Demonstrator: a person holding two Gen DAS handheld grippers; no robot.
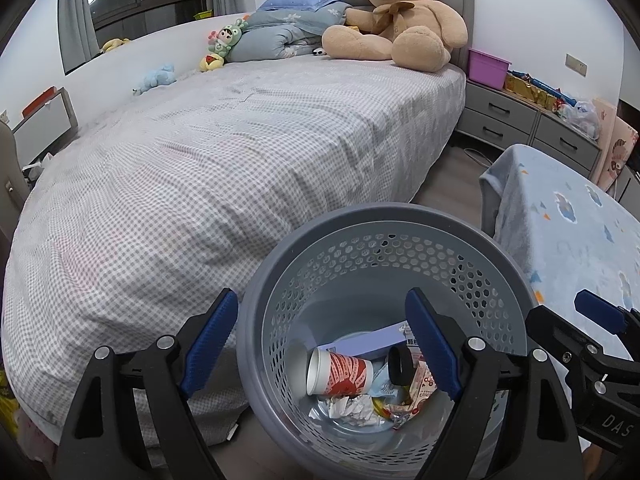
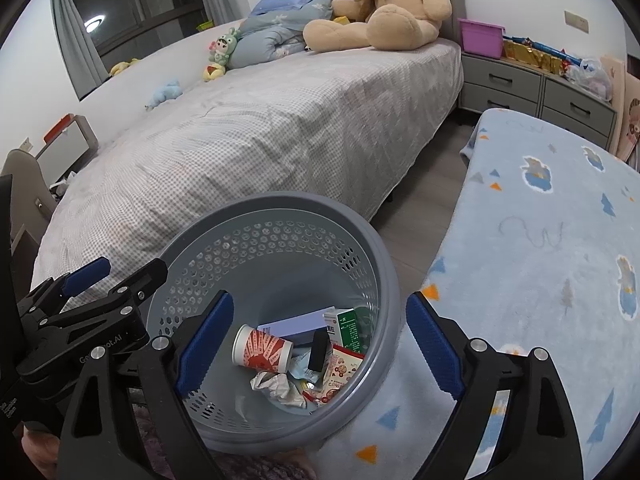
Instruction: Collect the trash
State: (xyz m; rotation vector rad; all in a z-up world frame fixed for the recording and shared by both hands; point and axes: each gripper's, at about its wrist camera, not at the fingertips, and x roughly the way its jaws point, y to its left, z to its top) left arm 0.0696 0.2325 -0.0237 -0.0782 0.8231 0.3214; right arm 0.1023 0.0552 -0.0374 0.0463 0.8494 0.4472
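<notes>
Both grippers [image 1: 320,350] [image 2: 320,346] gape empty above the bin [image 1: 440,216], paper cup [image 1: 340,372] lying sideways, mouth leftward.

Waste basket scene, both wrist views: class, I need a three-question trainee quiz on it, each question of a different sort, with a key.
1. True or false: the red and white paper cup stands upright in the grey waste basket.
2. Which lies in the basket? A) the teddy bear B) crumpled white paper C) the purple bin
3. Fill in: the left gripper and right gripper both have their jaws ____.

Key
1. False; the cup lies on its side.
2. B, crumpled white paper; the teddy bear sits on the bed.
3. Open, holding nothing.
</notes>
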